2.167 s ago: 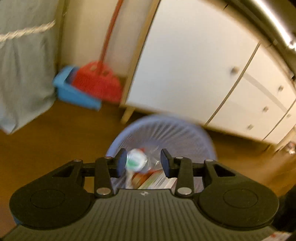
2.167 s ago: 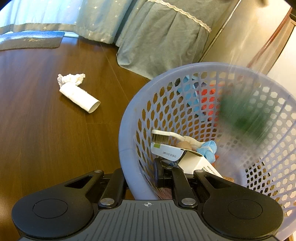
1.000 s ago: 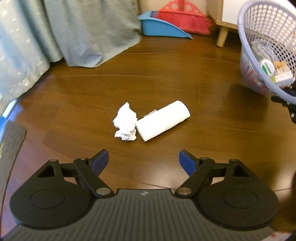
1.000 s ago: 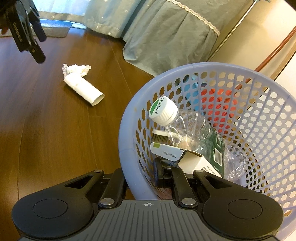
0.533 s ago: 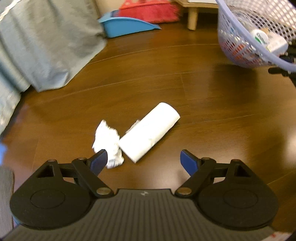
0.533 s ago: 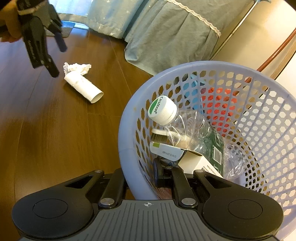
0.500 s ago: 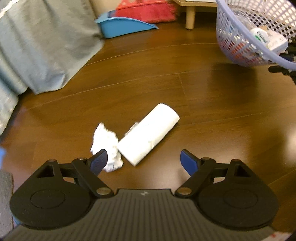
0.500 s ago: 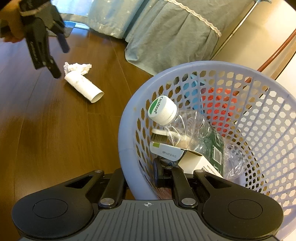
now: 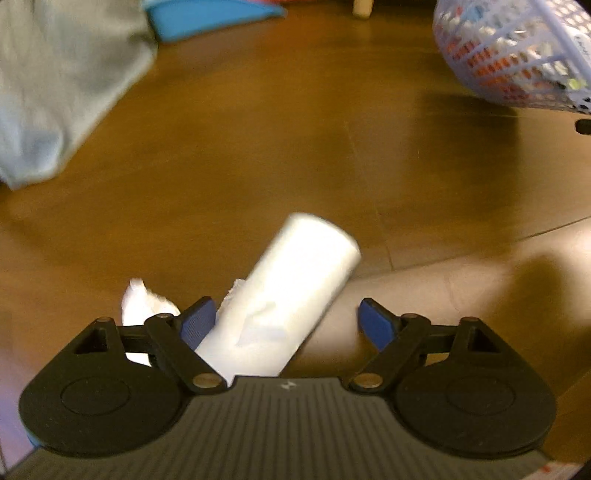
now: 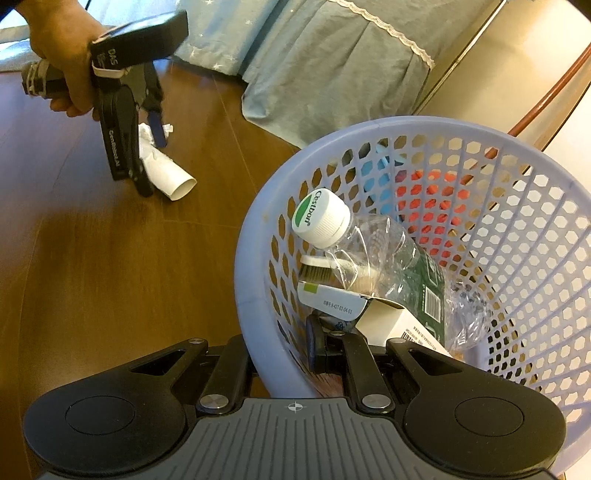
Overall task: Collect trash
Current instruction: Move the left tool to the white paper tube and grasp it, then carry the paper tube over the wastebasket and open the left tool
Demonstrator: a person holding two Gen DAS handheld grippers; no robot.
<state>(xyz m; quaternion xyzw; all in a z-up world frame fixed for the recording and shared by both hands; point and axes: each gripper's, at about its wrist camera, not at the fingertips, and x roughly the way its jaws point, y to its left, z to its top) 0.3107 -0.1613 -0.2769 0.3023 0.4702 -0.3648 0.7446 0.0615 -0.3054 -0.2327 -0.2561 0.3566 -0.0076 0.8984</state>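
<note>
The right tongs [image 10: 280,354] are clamped on the near rim of the lavender basket [image 10: 251,295], one finger outside the wall and one inside. Just past the inner finger, the basket holds a white carton [image 10: 391,321], a brush [image 10: 317,269] and a clear plastic bottle [image 10: 391,258] with a green and white cap pointing toward the rim.

The left tongs [image 9: 286,319] are spread wide and lowered over a white paper roll [image 9: 291,295] lying on the wooden floor [image 9: 258,147]. The roll sits between the blue pads [image 9: 197,321], close against the left one and clear of the right, slanting away to the right. A crumpled tissue [image 9: 142,301] lies just beside the roll, outside the left finger. In the right wrist view, a hand [image 10: 62,55] grips the handle of these tongs above the roll.

Farther off, a grey-blue cloth [image 10: 332,62] hangs down to the floor, and a blue dustpan [image 9: 207,16] lies beyond it. The left wrist view is blurred.
</note>
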